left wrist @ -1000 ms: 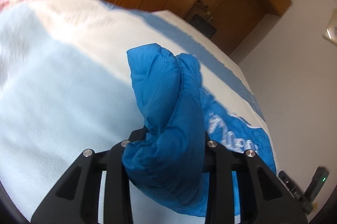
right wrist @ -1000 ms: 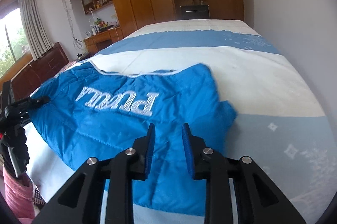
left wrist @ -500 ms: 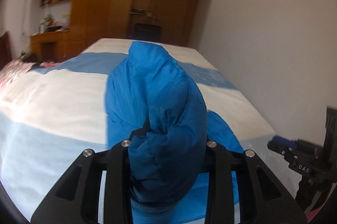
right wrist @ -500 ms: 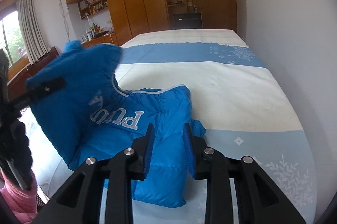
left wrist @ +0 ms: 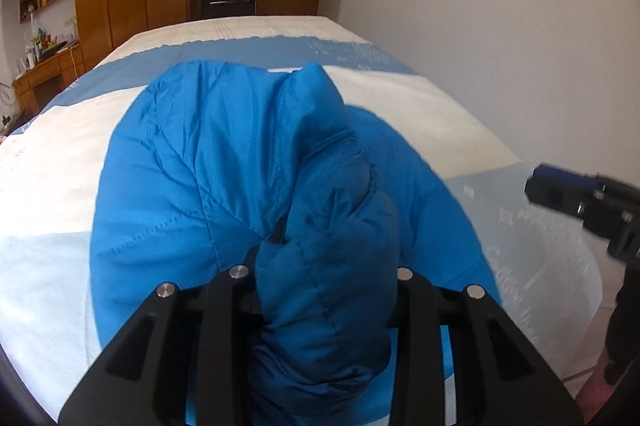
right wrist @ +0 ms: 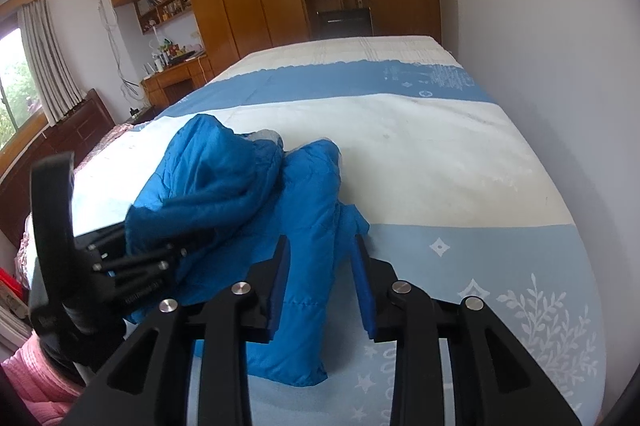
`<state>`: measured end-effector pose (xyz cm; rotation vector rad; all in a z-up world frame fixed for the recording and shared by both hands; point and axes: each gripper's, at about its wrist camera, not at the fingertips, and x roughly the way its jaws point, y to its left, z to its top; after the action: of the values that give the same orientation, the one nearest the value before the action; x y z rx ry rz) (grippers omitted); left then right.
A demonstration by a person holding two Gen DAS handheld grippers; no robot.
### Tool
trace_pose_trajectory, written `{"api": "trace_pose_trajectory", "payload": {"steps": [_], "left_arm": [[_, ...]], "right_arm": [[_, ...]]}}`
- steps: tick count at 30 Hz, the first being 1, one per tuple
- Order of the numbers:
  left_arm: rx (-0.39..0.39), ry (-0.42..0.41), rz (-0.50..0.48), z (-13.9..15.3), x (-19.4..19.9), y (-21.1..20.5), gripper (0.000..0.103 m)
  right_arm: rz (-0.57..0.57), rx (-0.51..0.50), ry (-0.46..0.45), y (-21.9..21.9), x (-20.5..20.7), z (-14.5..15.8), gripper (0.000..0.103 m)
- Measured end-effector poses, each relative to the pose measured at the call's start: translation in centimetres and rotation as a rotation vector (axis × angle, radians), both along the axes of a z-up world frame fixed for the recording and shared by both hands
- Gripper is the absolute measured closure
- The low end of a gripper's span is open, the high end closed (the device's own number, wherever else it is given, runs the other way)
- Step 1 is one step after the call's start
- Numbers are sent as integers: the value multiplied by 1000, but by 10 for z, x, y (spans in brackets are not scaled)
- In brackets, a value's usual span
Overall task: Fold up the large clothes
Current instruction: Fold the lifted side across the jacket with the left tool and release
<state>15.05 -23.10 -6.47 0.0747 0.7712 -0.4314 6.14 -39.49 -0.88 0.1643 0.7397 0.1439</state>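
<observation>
So the big change in the last second: the left gripper [left wrist: 326, 266] has swung the bunched side of the blue puffer jacket [right wrist: 308, 242] right across, over the rest of it. A second ago the jacket was spread out flat on the bed [right wrist: 420, 153] with the white lettering facing up; now that lettering is buried and the jacket sits as a doubled-over heap, mostly ahead of and to the left of the right gripper [right wrist: 320, 282]. The left gripper is clamped on a thick wad of the fabric, which bulges out between and over its fingers.

The right gripper has just been easing its jaws apart. They're at a narrow gap, with a strip of the jacket's near edge lying between them, but the blue pads [right wrist: 280, 278] don't look to be pressing on it, so I'd call that one let go rather than holding.

My read: the first fold-over is basically made but not laid down. The carried layer is lumpy, so it probably needs setting down and flattening before the next fold.
</observation>
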Motion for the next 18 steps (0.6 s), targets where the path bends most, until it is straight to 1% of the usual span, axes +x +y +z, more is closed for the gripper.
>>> {"api": "trace_pose_trajectory", "payload": {"steps": [5, 11, 16, 18], "left_arm": [[0, 4, -4, -11, -2, 5, 72], [-14, 13, -6, -11, 0, 4, 72], [-8, -2, -17, -4, -1, 3, 69], [-3, -16, -33, 2, -7, 5, 68]], "right_arm": [[6, 9, 21, 0, 7, -7, 72], [10, 12, 36, 1, 16, -11, 72], [13, 7, 33, 3, 20, -8, 72], [18, 7, 29, 4, 21, -6, 69]]}}
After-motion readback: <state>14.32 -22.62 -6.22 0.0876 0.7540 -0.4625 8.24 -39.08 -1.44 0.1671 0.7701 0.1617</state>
